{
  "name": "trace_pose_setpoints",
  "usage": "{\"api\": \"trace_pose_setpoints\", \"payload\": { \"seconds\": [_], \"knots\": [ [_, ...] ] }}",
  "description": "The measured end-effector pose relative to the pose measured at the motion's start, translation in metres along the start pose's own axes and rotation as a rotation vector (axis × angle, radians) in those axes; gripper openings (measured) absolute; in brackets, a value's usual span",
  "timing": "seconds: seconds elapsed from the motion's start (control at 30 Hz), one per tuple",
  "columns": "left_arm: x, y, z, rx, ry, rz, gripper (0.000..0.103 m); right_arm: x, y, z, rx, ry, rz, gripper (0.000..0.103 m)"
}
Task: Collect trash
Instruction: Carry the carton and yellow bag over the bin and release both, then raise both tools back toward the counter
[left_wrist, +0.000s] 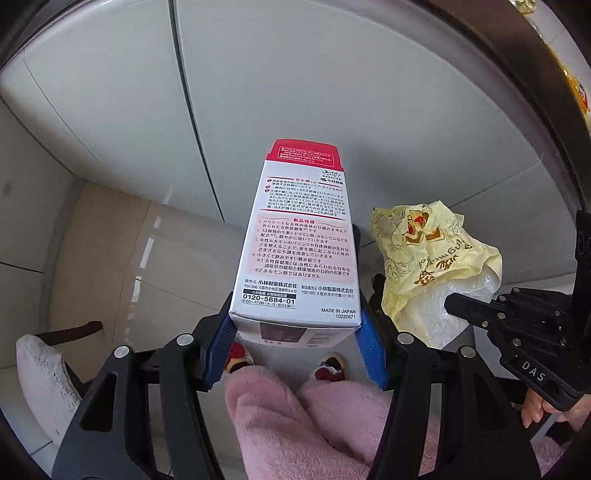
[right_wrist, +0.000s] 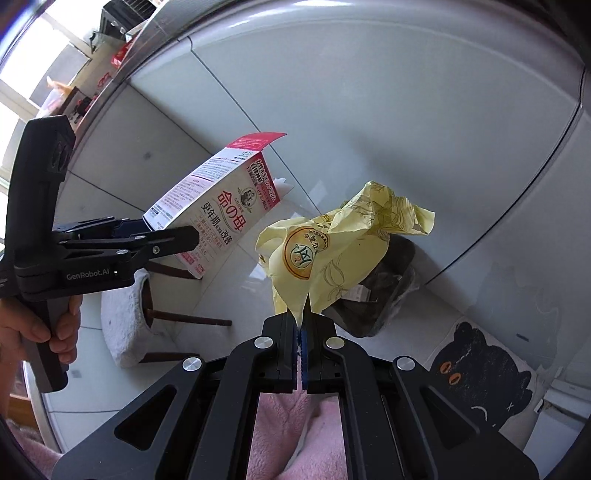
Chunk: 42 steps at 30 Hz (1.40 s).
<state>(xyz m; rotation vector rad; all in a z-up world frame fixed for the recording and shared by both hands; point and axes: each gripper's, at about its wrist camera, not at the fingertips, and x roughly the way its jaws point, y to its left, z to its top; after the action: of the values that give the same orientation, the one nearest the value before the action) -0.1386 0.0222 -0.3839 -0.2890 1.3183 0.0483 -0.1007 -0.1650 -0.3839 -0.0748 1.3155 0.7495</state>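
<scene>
Both tongs loaded, bin bag below the right

The left tongs (left_wrist: 295, 343) are clamped across the near end of the medicine box (left_wrist: 295, 243), long axis pointing away; the right tongs (right_wrist: 301, 343) pinch the yellow wrapper (right_wrist: 332, 251), nearer the dark trash bag (right_wrist: 388, 284) beneath.

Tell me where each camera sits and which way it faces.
Left wrist: on the left claw, looking along it at the medicine box it grips, cabinet doors behind; pink sleeves show.
Right wrist: on the right claw, looking at the yellow bag it pinches; left hand shows.
Shared: box, bag, the other claw.
</scene>
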Motion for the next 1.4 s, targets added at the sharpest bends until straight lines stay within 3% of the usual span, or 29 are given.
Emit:
{"api": "trace_pose_setpoints", "payload": {
  "seconds": [0.23, 0.57, 0.93, 1.0, 1.03, 1.07, 1.1, 1.13, 1.2, 1.23, 1.27, 1.4],
  "knots": [
    [0.062, -0.003, 0.000, 0.035, 0.072, -0.009, 0.057, 0.044, -0.032, 0.012, 0.172, 0.048, 0.039, 0.003],
    [0.136, -0.006, -0.018, 0.103, 0.185, -0.024, 0.057, 0.103, -0.049, 0.018, 0.286, 0.079, -0.045, 0.003],
    [0.146, -0.003, -0.008, 0.121, 0.167, -0.019, 0.058, 0.122, -0.067, 0.029, 0.454, 0.052, -0.016, 0.007],
    [0.142, -0.002, -0.008, 0.120, 0.159, -0.016, 0.065, 0.121, -0.066, 0.030, 0.459, 0.052, -0.028, 0.010],
    [0.139, -0.003, -0.008, 0.121, 0.150, -0.010, 0.069, 0.120, -0.065, 0.030, 0.463, 0.044, -0.032, 0.021],
    [0.137, -0.004, -0.007, 0.124, 0.140, -0.002, 0.075, 0.118, -0.065, 0.030, 0.474, 0.032, -0.029, 0.054],
    [0.139, -0.001, -0.006, 0.126, 0.130, 0.005, 0.081, 0.116, -0.066, 0.030, 0.488, 0.012, -0.022, 0.070],
    [0.137, -0.002, -0.005, 0.126, 0.123, 0.007, 0.083, 0.114, -0.068, 0.029, 0.490, 0.000, -0.026, 0.076],
    [0.133, -0.002, -0.001, 0.121, 0.114, 0.005, 0.091, 0.112, -0.068, 0.030, 0.489, -0.002, -0.029, 0.076],
    [0.130, -0.003, -0.001, 0.121, 0.111, 0.004, 0.094, 0.111, -0.069, 0.030, 0.494, -0.006, -0.028, 0.081],
    [0.128, -0.003, 0.000, 0.122, 0.106, 0.002, 0.095, 0.109, -0.069, 0.030, 0.499, -0.015, -0.028, 0.090],
    [0.120, 0.000, 0.003, 0.127, 0.097, 0.010, 0.095, 0.096, -0.069, 0.032, 0.506, -0.033, -0.032, 0.100]
  ]
}}
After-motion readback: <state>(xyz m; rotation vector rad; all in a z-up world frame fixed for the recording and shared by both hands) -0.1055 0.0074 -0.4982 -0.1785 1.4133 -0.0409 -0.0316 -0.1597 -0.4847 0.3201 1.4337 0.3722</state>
